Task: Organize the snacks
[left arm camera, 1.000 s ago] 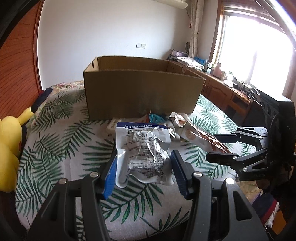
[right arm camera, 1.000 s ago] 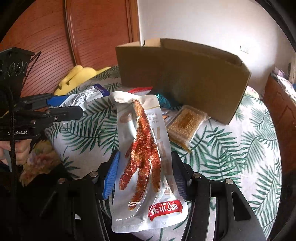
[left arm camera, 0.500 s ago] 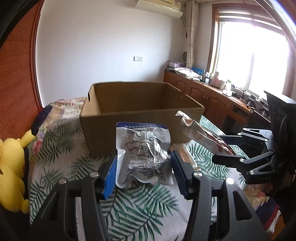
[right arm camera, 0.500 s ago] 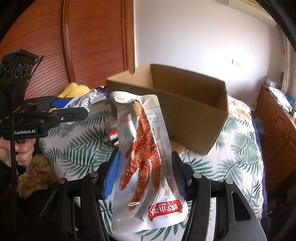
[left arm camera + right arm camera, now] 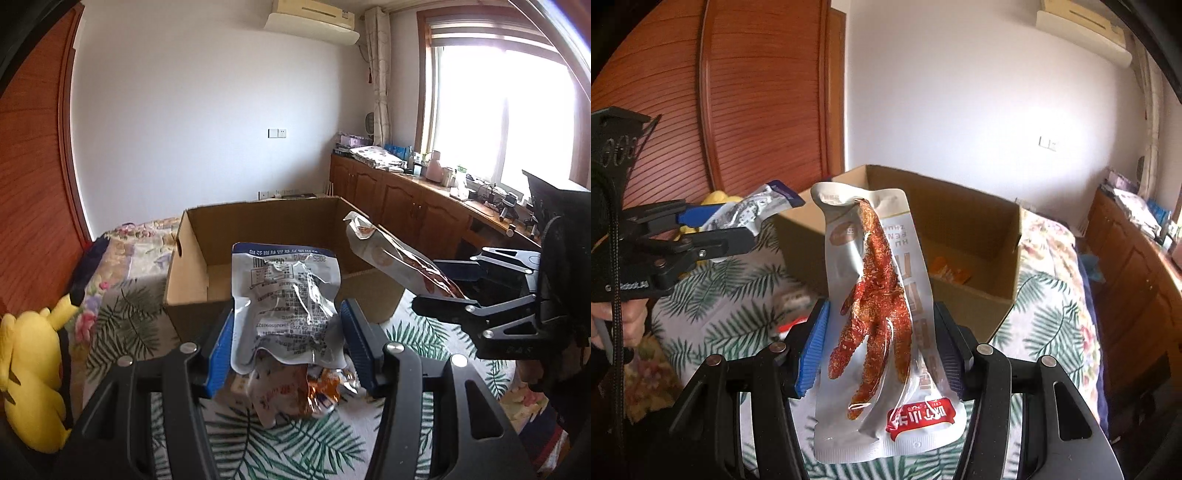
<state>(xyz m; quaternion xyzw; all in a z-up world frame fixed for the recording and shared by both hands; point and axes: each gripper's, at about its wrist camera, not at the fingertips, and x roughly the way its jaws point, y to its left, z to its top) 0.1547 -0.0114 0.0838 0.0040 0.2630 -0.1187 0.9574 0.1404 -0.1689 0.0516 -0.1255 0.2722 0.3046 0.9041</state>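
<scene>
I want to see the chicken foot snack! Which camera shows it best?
The right wrist view: the chicken foot packet faces the camera, held in the right tool. The left wrist view shows it only edge-on and small.

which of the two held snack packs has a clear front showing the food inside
The chicken foot pack in the right gripper; the silver pack shows only print.

My left gripper [image 5: 286, 341] and right gripper [image 5: 882, 345]: black frames, blue ribbed pads, silver screws. White lettering and a black cord below the left gripper's vent holes.
</scene>
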